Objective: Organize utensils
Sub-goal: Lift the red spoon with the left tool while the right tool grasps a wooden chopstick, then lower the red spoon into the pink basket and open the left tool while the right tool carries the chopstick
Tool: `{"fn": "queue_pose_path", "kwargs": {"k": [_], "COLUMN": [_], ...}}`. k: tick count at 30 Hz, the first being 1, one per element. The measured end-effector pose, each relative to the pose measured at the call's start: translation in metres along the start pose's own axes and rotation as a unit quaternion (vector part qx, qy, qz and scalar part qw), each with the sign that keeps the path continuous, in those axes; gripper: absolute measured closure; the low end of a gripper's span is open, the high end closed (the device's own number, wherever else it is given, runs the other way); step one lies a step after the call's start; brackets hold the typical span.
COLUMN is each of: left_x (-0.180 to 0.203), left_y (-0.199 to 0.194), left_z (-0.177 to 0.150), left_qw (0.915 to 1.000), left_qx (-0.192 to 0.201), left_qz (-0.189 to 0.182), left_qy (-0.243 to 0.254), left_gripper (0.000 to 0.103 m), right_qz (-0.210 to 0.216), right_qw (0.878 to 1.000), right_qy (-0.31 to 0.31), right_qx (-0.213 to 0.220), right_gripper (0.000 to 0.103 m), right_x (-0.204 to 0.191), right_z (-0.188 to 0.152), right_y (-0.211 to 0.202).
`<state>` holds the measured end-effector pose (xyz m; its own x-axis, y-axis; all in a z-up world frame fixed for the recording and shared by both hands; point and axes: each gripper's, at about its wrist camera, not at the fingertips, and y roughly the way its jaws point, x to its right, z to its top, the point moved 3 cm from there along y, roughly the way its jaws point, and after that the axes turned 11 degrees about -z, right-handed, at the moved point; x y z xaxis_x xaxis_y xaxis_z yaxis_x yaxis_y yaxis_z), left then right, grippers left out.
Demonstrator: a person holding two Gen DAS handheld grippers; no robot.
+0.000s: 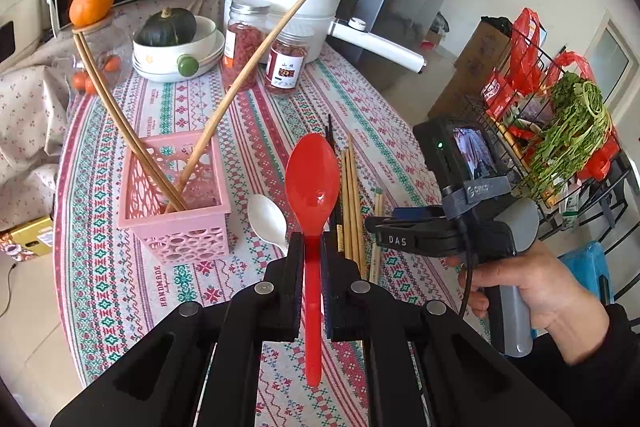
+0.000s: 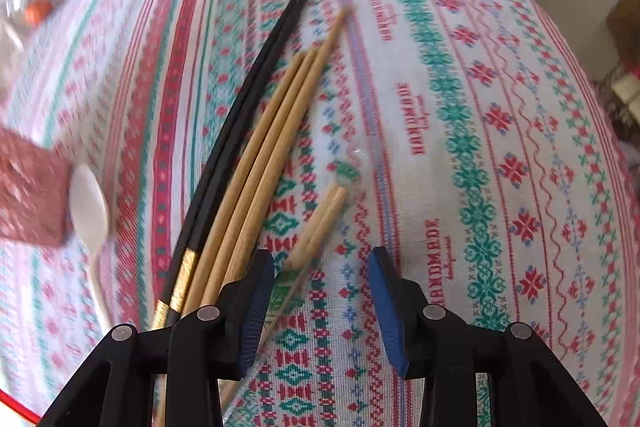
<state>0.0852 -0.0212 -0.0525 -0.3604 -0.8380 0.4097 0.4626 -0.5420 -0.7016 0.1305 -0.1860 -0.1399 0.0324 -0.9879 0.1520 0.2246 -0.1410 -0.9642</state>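
My left gripper (image 1: 311, 247) is shut on the handle of a red plastic spoon (image 1: 313, 179) and holds it above the table, bowl forward. A pink perforated basket (image 1: 176, 203) stands to its left with three wooden chopsticks (image 1: 244, 79) leaning in it. A white spoon (image 1: 267, 219) lies beside the basket. Black chopsticks (image 2: 244, 131), bamboo chopsticks (image 2: 272, 155) and a wrapped pair (image 2: 320, 223) lie on the cloth. My right gripper (image 2: 322, 267) is open low over the cloth, its left finger by the wrapped pair. It also shows in the left wrist view (image 1: 378, 227).
At the table's far end stand a bowl with a green squash (image 1: 176, 43), two jars (image 1: 264, 47), a white electric pot (image 1: 288, 3) and a jar topped by an orange (image 1: 91, 5). A wire rack with greens (image 1: 568, 131) stands right of the table.
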Motion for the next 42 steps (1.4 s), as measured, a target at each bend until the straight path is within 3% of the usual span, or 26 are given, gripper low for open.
{"fn": "queue_pose_path", "kwargs": {"k": [1,2,8,15,21,30,34,37,40,42], "left_x": [-0.002,-0.004,-0.005,0.009,0.017,0.015,0.014,0.012,0.010,0.010], "left_y": [0.000,0.000,-0.004,-0.024,-0.028,-0.036,-0.047,-0.050,-0.048,-0.049], "left_z": [-0.001,-0.001,0.000,0.010,0.015,0.019,0.023,0.026,0.027,0.026], "left_qw": [1.0000,1.0000,0.9999,0.9984,0.9975,0.9962,0.9945,0.9940,0.9944,0.9943], "left_qx": [-0.001,-0.001,0.007,0.054,0.067,0.086,0.103,0.107,0.104,0.105], "left_qz": [0.001,0.003,0.005,0.011,0.005,0.010,0.010,0.011,0.010,0.011], "left_qy": [-0.002,-0.003,-0.007,0.014,0.020,0.015,0.014,0.015,0.011,0.012], "left_gripper": [0.095,0.095,0.095,0.095,0.095,0.095,0.095,0.095,0.095,0.095], "right_qz": [-0.011,-0.004,0.013,0.065,0.112,0.189,0.202,0.202,0.190,0.194], "right_qw": [1.000,1.000,1.000,0.994,0.982,0.954,0.942,0.943,0.954,0.954], "right_qy": [-0.014,-0.021,-0.012,0.042,0.071,0.081,0.085,0.084,0.099,0.116], "right_qx": [0.006,0.007,0.010,0.076,0.135,0.217,0.253,0.250,0.210,0.196], "right_gripper": [0.063,0.076,0.098,0.098,0.098,0.098,0.098,0.098,0.098,0.098], "right_x": [-0.006,-0.010,-0.005,0.031,0.046,0.050,0.055,0.056,0.058,0.061], "right_z": [0.000,0.000,0.000,0.001,0.002,-0.001,0.001,0.002,0.008,0.011], "right_y": [-0.001,-0.002,-0.003,-0.044,-0.084,-0.140,-0.157,-0.158,-0.136,-0.126]}}
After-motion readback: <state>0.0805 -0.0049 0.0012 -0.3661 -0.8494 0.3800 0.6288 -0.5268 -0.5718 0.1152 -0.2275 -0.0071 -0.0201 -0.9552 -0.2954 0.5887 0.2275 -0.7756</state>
